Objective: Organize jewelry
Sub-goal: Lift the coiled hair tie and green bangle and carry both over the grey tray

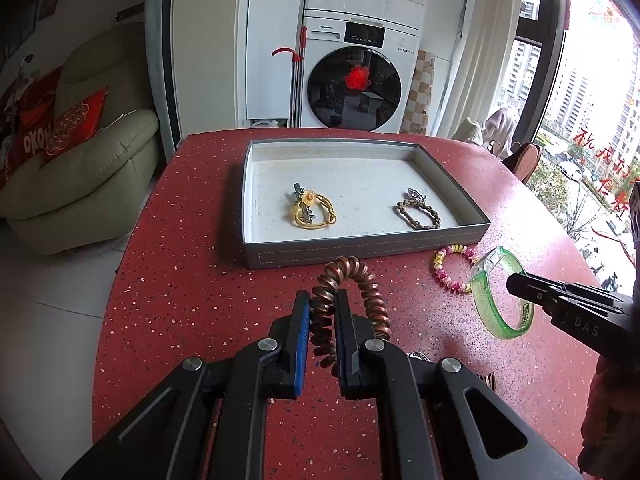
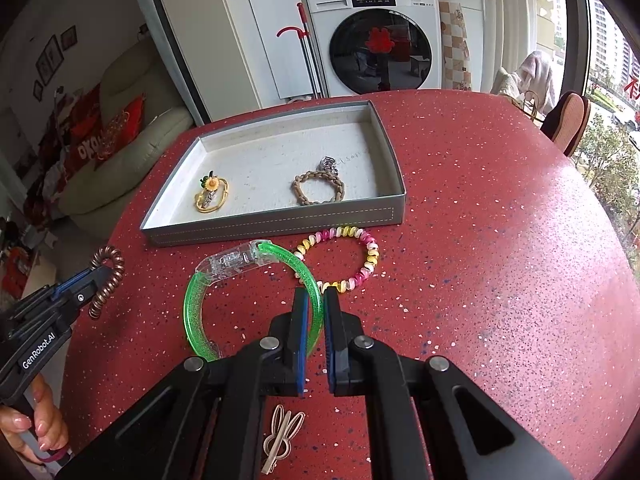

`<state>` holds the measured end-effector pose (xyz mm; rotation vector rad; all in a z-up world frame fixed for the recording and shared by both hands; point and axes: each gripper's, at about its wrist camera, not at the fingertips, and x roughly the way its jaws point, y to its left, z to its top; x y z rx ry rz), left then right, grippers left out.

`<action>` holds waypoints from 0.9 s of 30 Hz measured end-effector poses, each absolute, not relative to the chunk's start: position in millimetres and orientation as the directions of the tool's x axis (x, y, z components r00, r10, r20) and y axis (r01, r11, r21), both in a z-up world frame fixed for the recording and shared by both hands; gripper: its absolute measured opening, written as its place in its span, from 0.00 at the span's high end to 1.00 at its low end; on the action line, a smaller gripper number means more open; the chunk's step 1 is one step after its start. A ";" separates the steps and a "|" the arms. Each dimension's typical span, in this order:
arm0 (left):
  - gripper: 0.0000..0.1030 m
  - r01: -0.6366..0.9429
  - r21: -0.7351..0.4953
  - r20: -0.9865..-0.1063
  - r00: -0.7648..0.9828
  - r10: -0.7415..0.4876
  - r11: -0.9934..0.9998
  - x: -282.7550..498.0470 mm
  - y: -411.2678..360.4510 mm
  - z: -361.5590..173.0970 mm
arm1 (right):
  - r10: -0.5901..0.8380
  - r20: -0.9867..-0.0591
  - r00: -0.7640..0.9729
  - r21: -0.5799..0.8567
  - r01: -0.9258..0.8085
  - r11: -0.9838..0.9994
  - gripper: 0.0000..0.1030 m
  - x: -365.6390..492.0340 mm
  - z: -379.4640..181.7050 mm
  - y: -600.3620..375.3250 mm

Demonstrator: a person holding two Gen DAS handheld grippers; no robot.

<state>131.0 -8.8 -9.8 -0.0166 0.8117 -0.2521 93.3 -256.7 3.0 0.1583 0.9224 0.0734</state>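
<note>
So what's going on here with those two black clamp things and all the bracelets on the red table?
A person is sorting jewelry into a grey tray using two hand-held grippers. The left gripper is shut on a coppery spiral hair tie, and the right gripper is shut on a green bangle. Already in the tray are a yellow flower bracelet and a braided brown bracelet. A pink and yellow spiral tie and a beige hair clip lie on the table.
</note>
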 end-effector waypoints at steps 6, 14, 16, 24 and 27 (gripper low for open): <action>0.71 0.213 -0.115 -0.717 0.658 -0.230 0.970 132.6 -8.3 -10.9 | 0.129 -0.786 0.605 0.166 0.005 0.986 0.92 93.9 4.1 -257.0; 0.71 0.215 -0.114 -0.718 0.657 -0.230 0.970 135.1 -8.3 -11.0 | 0.125 -0.782 0.610 0.161 0.004 0.987 0.92 98.3 8.2 -259.1; 0.71 0.217 -0.116 -0.718 0.656 -0.232 0.969 136.4 -8.7 -10.2 | 0.121 -0.779 0.615 0.158 0.005 0.987 0.92 98.8 10.4 -259.6; 0.71 0.221 -0.108 -0.716 0.659 -0.230 0.969 142.6 -10.2 -8.1 | 0.130 -0.780 0.612 0.170 0.008 0.985 0.92 107.5 10.5 -263.5; 0.71 0.220 -0.104 -0.717 0.660 -0.226 0.970 146.8 -10.1 -8.2 | 0.130 -0.780 0.612 0.169 0.005 0.986 0.92 110.3 10.0 -263.9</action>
